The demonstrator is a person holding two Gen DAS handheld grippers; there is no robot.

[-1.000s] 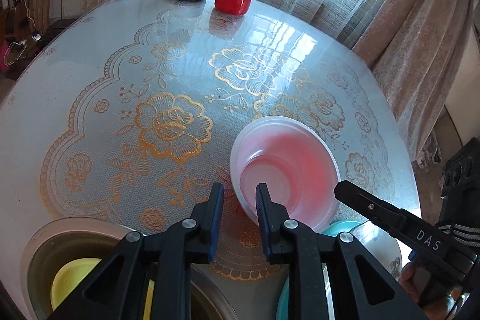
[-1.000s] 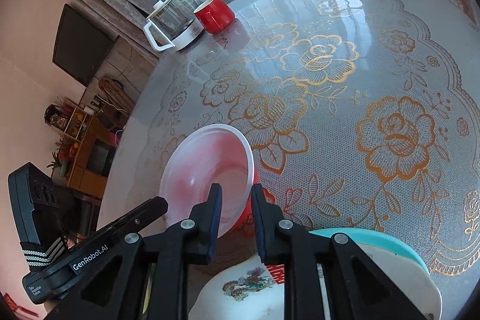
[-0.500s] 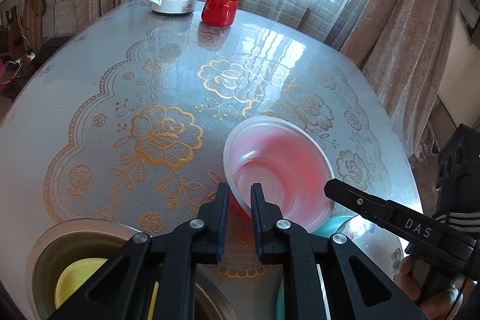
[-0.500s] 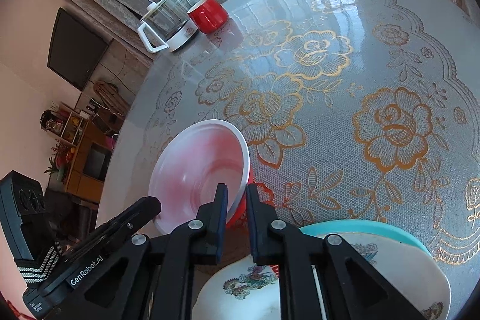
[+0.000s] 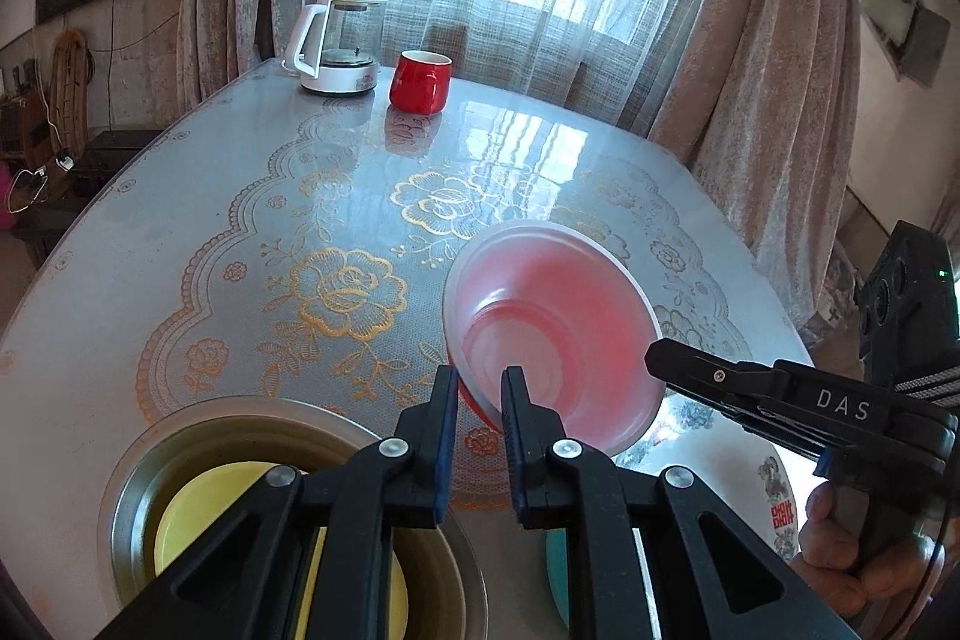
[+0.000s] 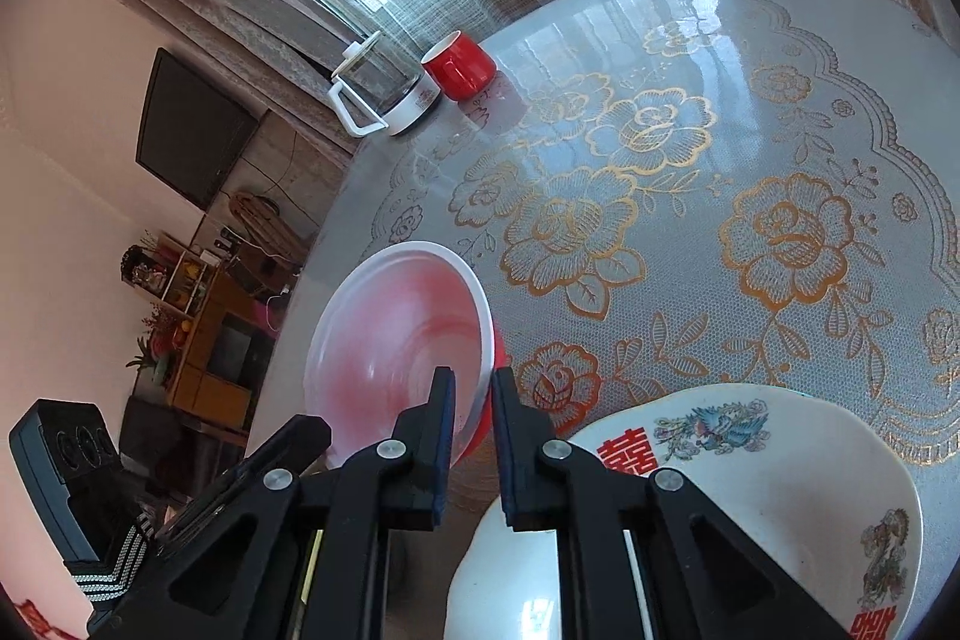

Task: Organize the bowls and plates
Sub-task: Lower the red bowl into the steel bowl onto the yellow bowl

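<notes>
Both grippers are on the same red bowl (image 5: 555, 334) — white inside with a pink glow, red outside — and it sits tilted, its near rim up off the lace-patterned table (image 5: 252, 232). The left gripper (image 5: 480, 403) has its jaws pinched down to a narrow gap with the bowl's near-left rim clamped between them. From the other camera, the right gripper (image 6: 471, 403) is squeezed just as tight on the rim's opposite side, one finger inside the bowl, one against the red outer wall. In the left view the right gripper's black body comes in from the right edge, with a hand (image 5: 852, 550) wrapped around its handle.

Below the bowl, near the right gripper, lies a white plate (image 6: 780, 490) with red characters and painted birds, stacked on a teal plate (image 5: 555, 574) whose edge peeks out underneath. Whether the bowl's lower edge touches that plate is hard to tell. Over on the left, just under the left gripper's frame, a metal basin (image 5: 138, 466) holds a yellow bowl (image 5: 198, 526).

At the far end of the table — well apart from the action — a glass kettle (image 5: 339, 46) with a white handle stands just beside a red mug (image 5: 420, 82), in front of sheer curtains and a bright window.
</notes>
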